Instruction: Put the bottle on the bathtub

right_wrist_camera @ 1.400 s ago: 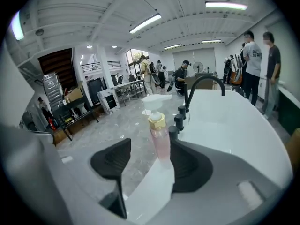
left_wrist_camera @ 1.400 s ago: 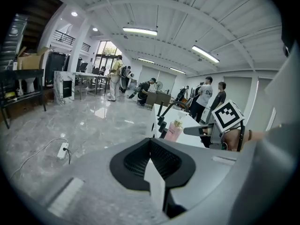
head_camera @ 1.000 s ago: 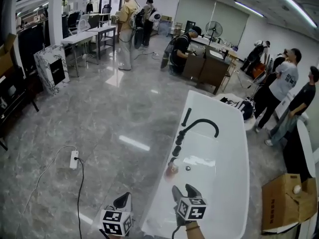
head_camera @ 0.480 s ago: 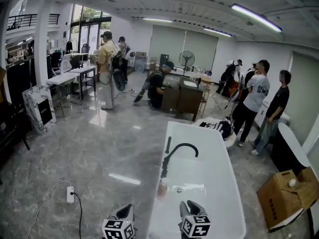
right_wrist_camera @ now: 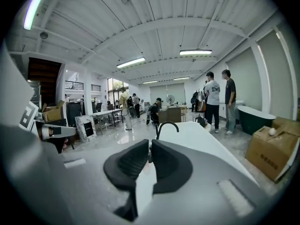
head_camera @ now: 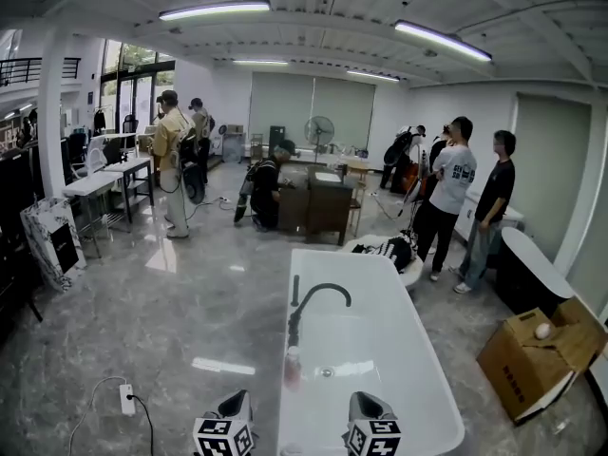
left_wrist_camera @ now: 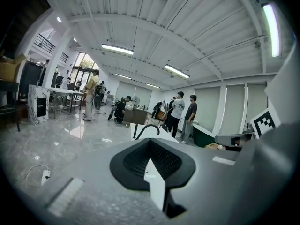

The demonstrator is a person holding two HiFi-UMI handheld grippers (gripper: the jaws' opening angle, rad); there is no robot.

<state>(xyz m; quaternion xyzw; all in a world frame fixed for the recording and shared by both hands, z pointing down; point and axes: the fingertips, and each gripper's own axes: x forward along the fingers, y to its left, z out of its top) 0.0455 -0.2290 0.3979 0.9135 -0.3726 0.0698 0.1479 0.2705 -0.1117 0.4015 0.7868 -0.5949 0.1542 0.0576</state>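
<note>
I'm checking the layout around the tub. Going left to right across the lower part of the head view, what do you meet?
power strip → left gripper → bottle → right gripper → cardboard box

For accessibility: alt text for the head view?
White bathtub with black faucet, a bottle upright on its left rim. The left tool and right tool show at the bottom edge, the right's jaws having just closed on nothing. People stand behind.
</note>
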